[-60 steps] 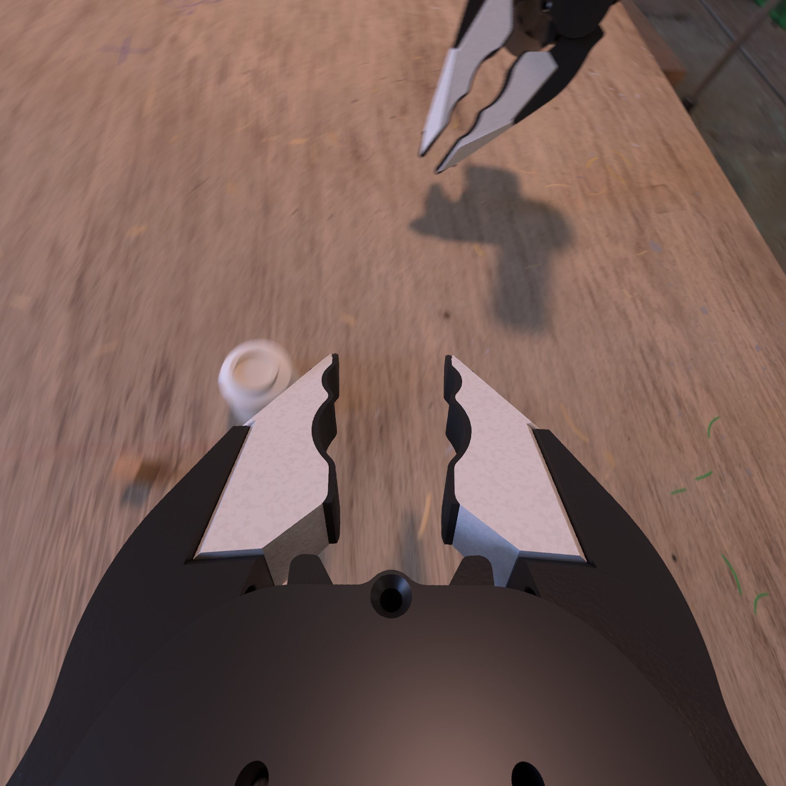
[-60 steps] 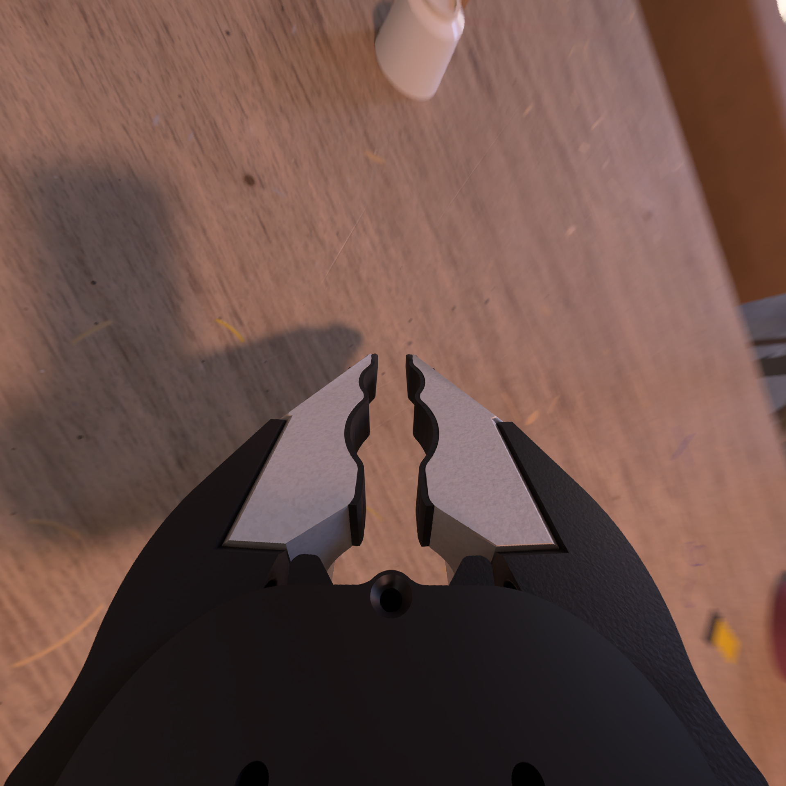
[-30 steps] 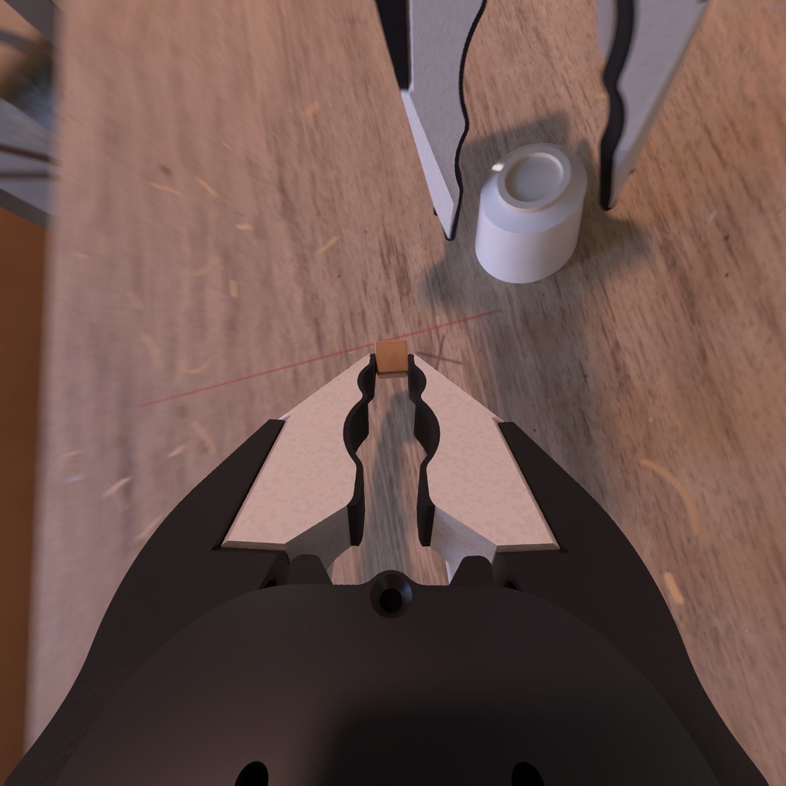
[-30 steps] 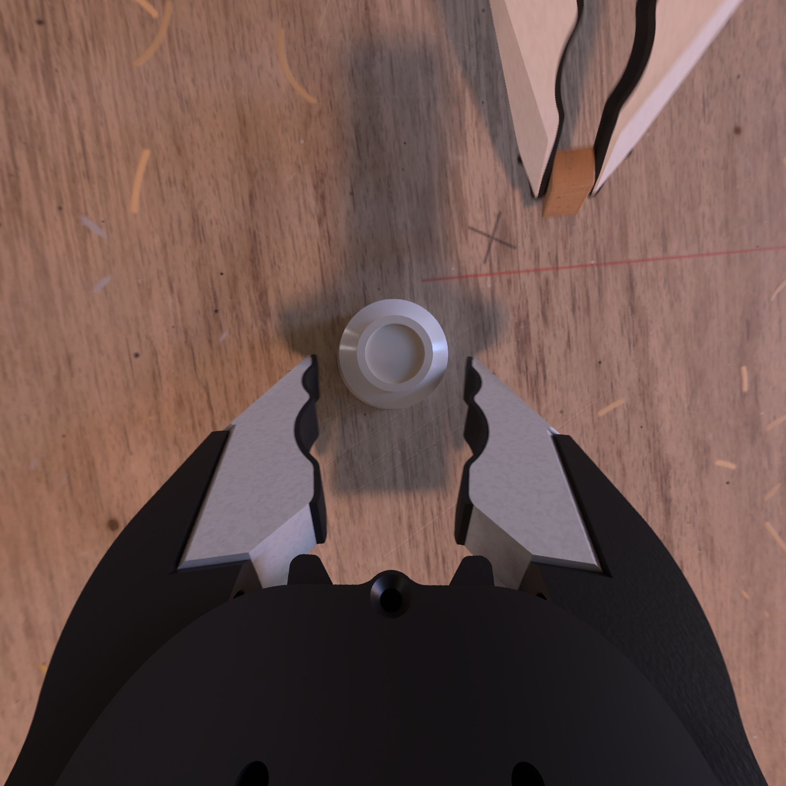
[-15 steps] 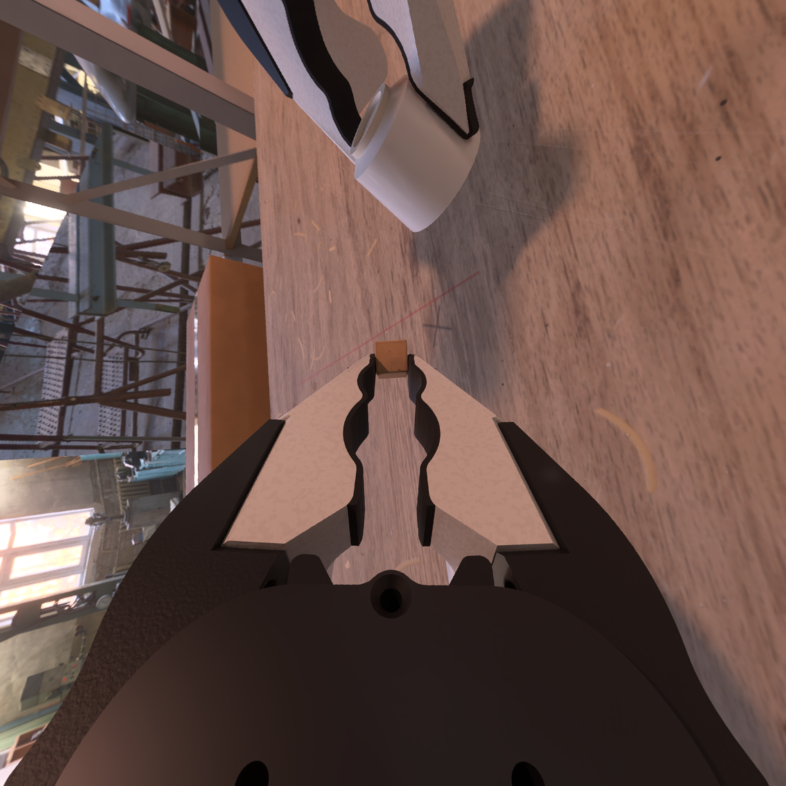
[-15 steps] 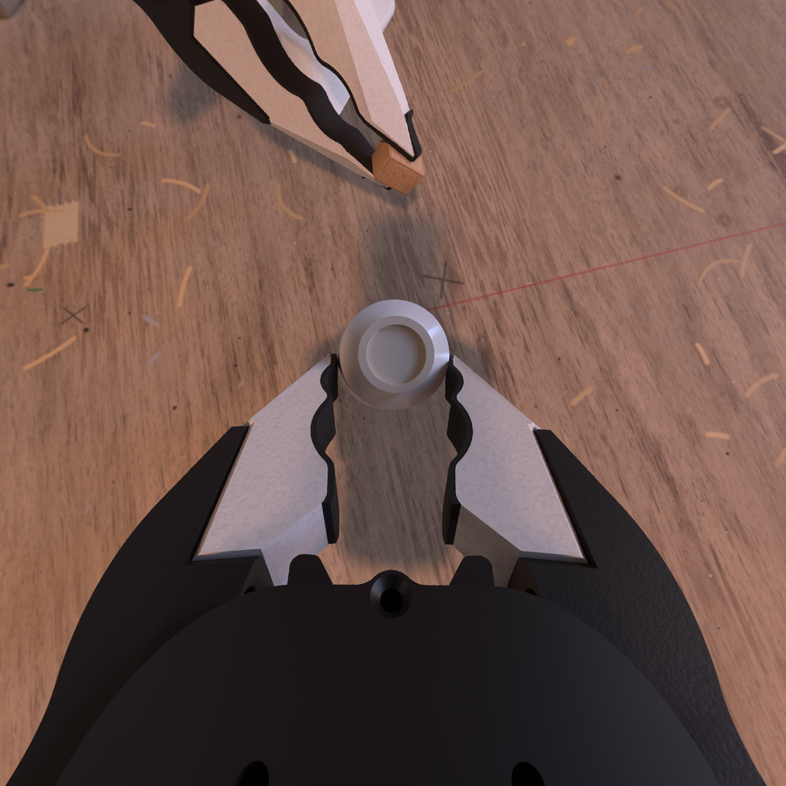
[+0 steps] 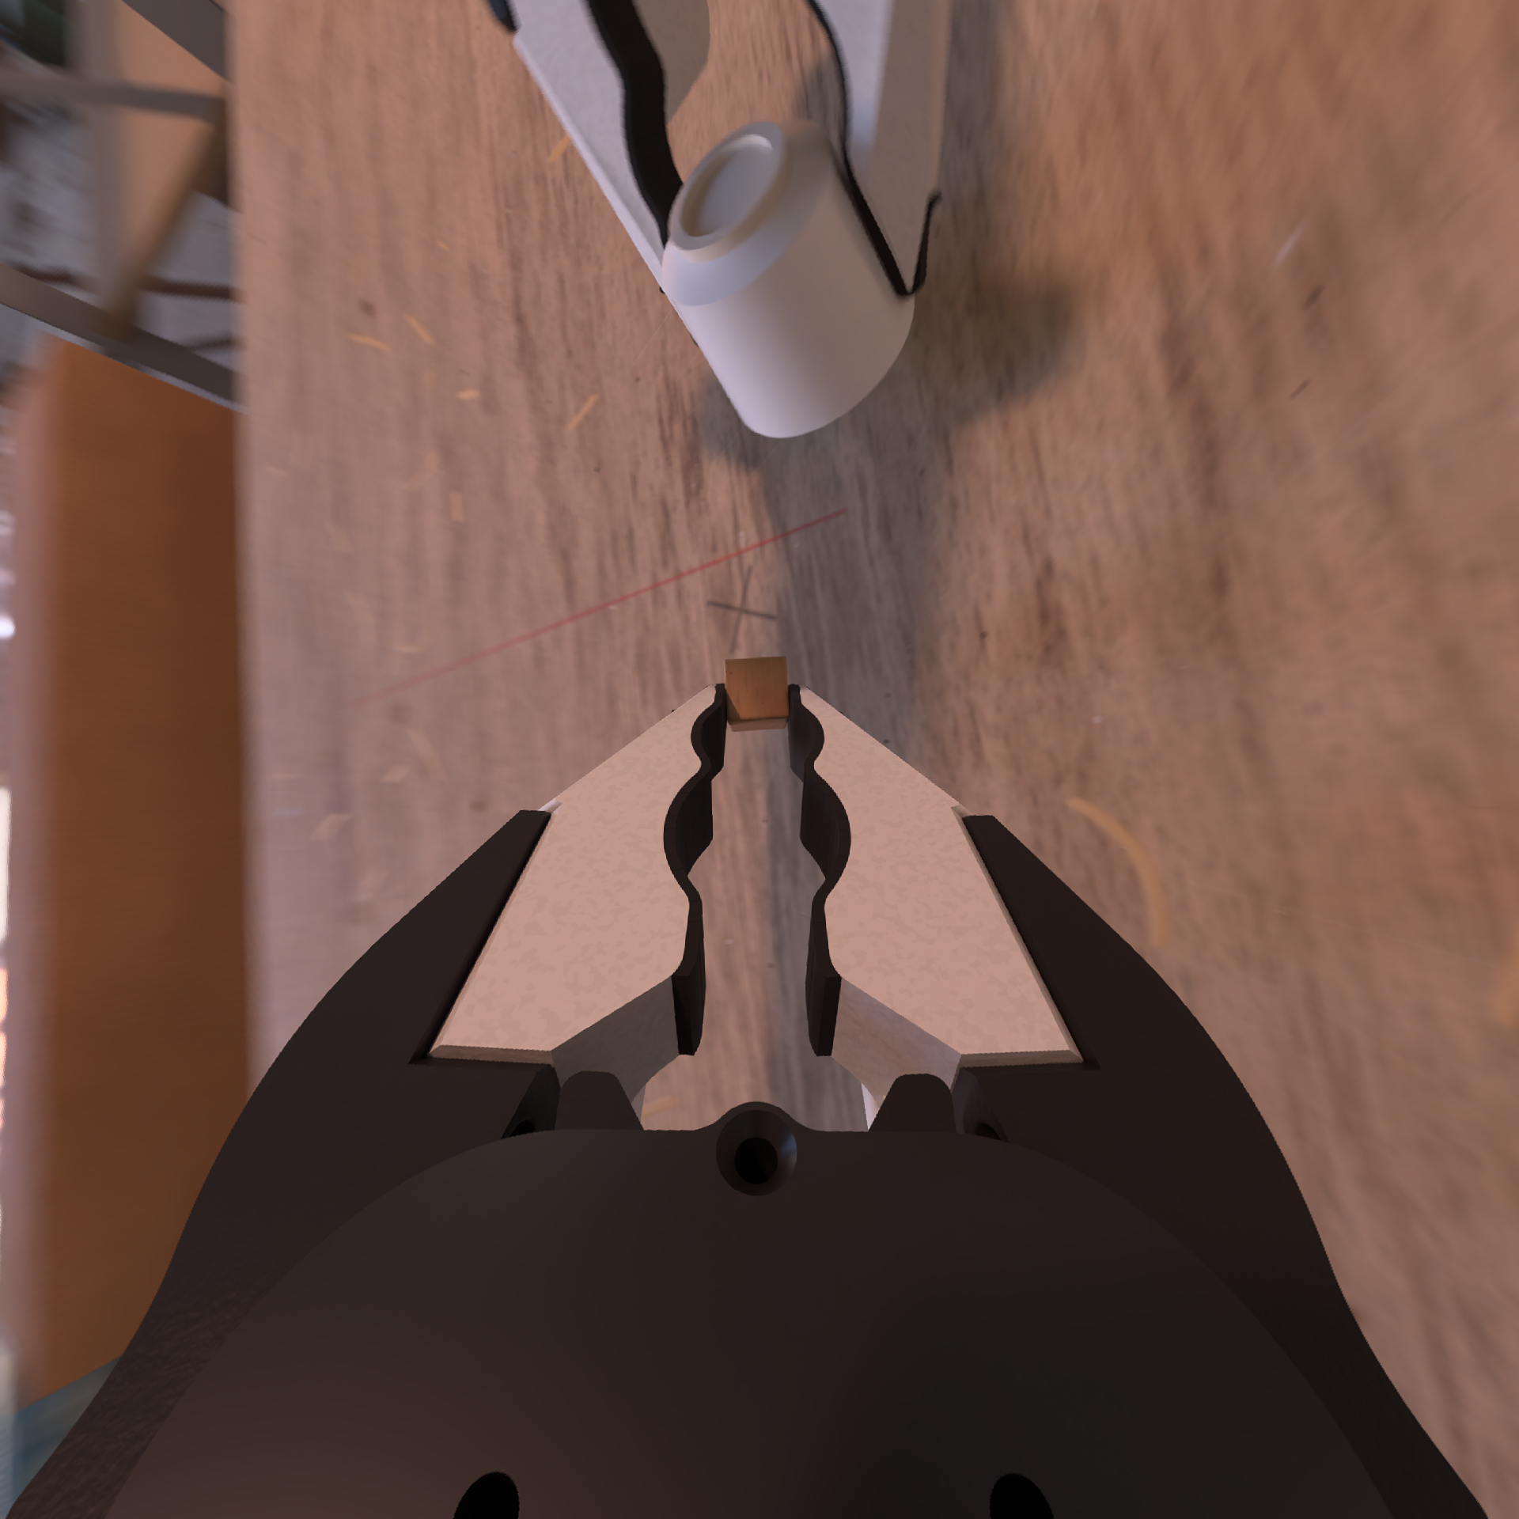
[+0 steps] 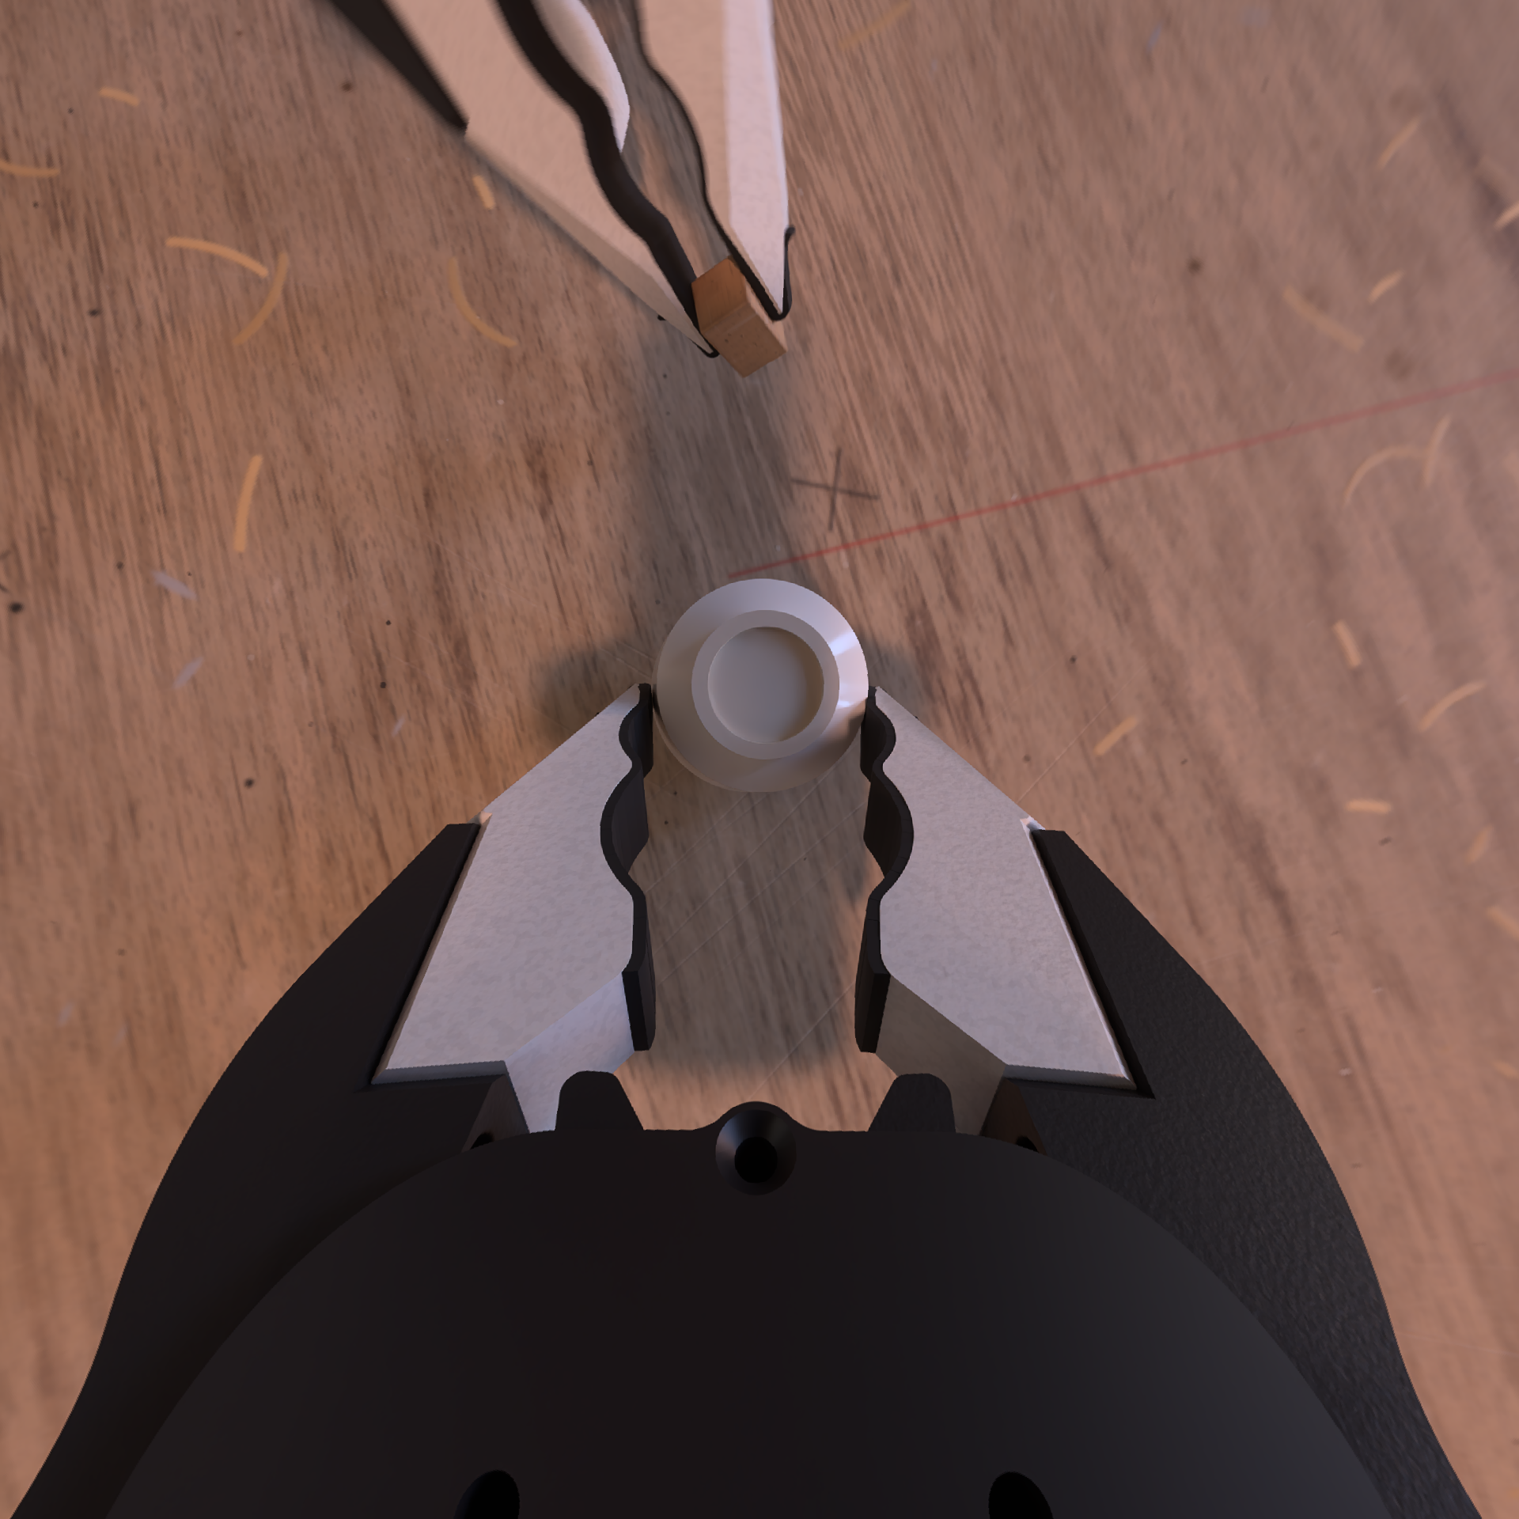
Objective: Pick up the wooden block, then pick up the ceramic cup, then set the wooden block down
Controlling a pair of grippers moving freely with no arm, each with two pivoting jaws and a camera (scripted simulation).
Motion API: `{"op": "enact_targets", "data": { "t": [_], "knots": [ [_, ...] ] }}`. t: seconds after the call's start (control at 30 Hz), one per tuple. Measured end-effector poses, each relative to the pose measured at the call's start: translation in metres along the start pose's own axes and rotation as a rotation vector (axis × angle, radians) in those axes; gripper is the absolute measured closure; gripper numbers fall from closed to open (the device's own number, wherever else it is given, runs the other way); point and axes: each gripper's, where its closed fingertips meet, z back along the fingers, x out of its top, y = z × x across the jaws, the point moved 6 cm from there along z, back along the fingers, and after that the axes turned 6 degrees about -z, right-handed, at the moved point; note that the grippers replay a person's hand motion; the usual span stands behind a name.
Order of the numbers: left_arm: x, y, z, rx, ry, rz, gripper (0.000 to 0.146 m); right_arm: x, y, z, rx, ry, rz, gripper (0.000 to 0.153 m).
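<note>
Gripping the wooden block [image 7: 756,693] at its very fingertips, your left gripper [image 7: 757,699] is clenched on it; the small tan cube sits pinched between the two pads, poking out a little past them, clear of the wooden tabletop [image 7: 1233,575]. Beyond the block, on the tabletop, you see a small pencilled cross [image 7: 742,612] and a thin red line [image 7: 600,608] running across the grain. Farther on, your right gripper [image 7: 789,222] hangs in from the top of the left wrist view, closed on the ceramic cup [image 7: 789,312], which is tilted and lifted off the surface, its shadow cast below it.

From the right wrist view: the cup [image 8: 760,684] sits between your right gripper's [image 8: 756,707] fingertips, both pads touching its sides, base ring facing the camera. Past it lie the cross [image 8: 834,491] and red line [image 8: 1151,468]. Farthest, the left gripper [image 8: 744,308] points down with the block [image 8: 734,316] in its tips, above the tabletop [image 8: 247,657]. Scattered wood shavings [image 8: 255,288] lie around.
</note>
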Motion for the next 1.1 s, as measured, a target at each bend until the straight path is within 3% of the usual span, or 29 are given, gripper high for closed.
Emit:
{"op": "enact_targets", "data": {
  "t": [0.2, 0.3, 0.37, 0.5, 0.67, 0.83, 1.1],
  "knots": [
    [-0.007, 0.019, 0.024, -0.591, -0.192, 0.53, 0.132, 0.008, 0.006, 0.008, -0.202, -0.037, 0.243, 0.102],
    [-0.011, 0.027, 0.027, -0.885, -0.16, 0.757, 0.132, 0.012, 0.015, 0.009, -0.309, -0.076, 0.393, 0.102],
    [-0.013, 0.029, 0.025, -1.022, -0.101, 0.823, 0.132, 0.017, 0.019, 0.009, -0.381, -0.091, 0.474, 0.102],
    [-0.014, 0.032, 0.017, -1.144, 0.007, 0.894, 0.132, 0.02, 0.023, 0.003, -0.571, -0.054, 0.669, 0.102],
    [-0.013, 0.031, 0.013, -1.212, 0.062, 0.899, 0.132, 0.02, 0.025, -0.001, -0.686, -0.076, 0.779, 0.102],
    [-0.02, 0.029, 0.01, -1.262, 0.099, 0.918, 0.132, 0.02, 0.029, -0.007, -0.77, -0.079, 0.895, 0.102],
    [-0.031, 0.019, 0.0, -1.307, 0.215, 0.839, 0.132, 0.018, 0.028, -0.021, -0.769, -0.048, 0.934, 0.102]
  ]
}}
